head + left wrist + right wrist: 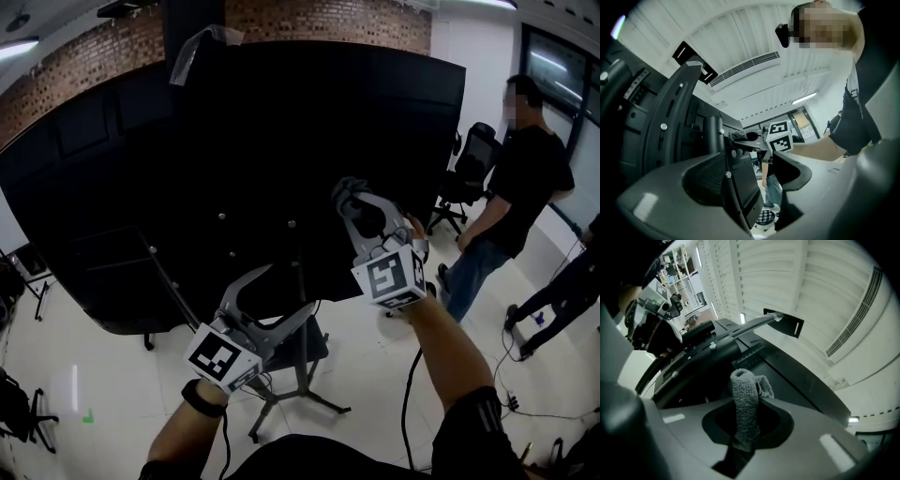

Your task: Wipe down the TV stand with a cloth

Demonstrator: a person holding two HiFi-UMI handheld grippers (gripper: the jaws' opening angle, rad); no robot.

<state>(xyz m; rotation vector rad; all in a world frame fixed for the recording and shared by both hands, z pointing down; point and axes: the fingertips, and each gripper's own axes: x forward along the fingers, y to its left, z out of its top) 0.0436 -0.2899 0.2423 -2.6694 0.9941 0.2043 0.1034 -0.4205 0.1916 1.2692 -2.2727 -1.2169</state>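
The grey cloth [744, 404] stands pinched in the closed jaws of the right gripper [748, 423], held up close to the black TV back [234, 159], while the left gripper [764, 187], jaws spread and empty, hangs lower near the TV stand [302, 375]

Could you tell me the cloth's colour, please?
Cloth: grey, clearest in right gripper view.

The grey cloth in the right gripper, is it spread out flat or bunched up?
Bunched up. The right gripper view shows the grey cloth as a narrow wad, pinched between the jaws of the right gripper, not laid flat.
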